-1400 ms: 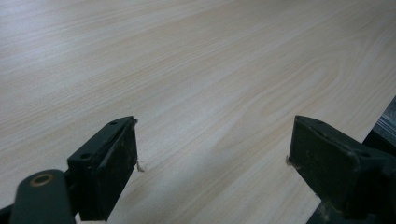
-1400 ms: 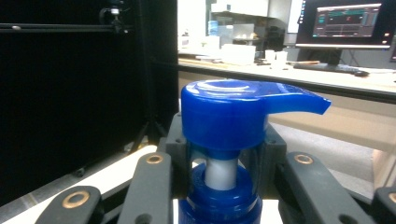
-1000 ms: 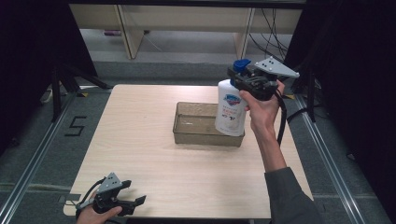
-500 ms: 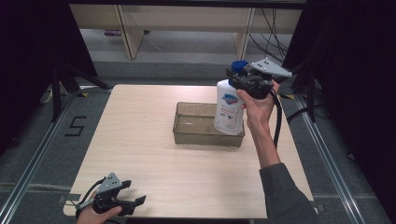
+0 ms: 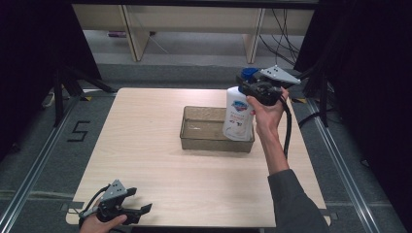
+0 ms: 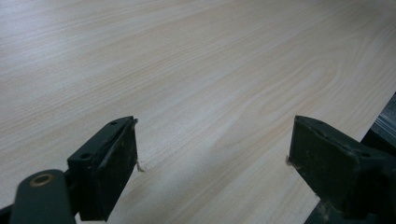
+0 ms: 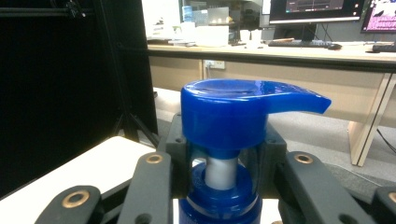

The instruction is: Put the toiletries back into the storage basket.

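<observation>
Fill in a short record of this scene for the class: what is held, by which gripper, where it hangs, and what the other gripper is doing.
held thing: white pump bottle with a blue pump top
holder: right gripper, jaws closed on the neck under the pump top
bottle position: upright, base at the right end of the tray; contact with the tray cannot be told
tray: clear, rectangular, on the table
left gripper: jaws open, nothing between them, at the near left table edge

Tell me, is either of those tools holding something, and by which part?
The right gripper holds the white pump bottle by its neck, just under the blue pump head. The left gripper holds nothing.
</observation>
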